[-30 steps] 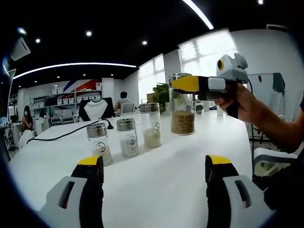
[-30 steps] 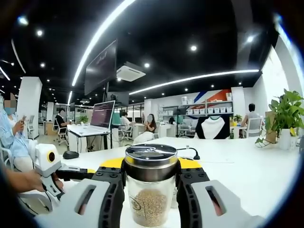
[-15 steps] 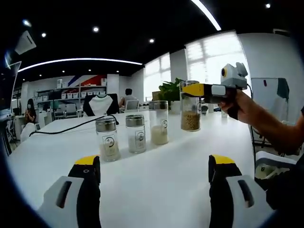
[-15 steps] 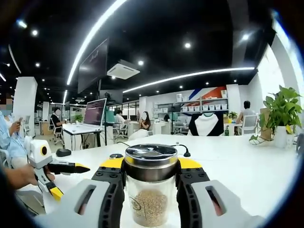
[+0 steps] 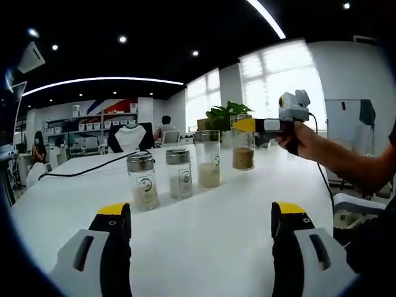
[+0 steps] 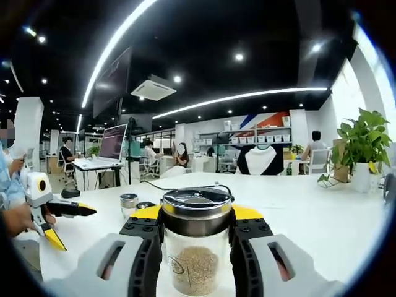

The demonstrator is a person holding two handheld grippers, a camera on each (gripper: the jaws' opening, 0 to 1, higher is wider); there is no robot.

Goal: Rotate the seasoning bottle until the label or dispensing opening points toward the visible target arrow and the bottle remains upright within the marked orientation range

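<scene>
Now farther off, seasoning bottle (image 6: 197, 247) still clamped, right hand-held gripper (image 6: 195, 238).

Four seasoning bottles (image 5: 243, 150), two grippers (image 5: 201, 232), one potted plant (image 6: 362, 148), one black cable (image 5: 86, 172)
</scene>
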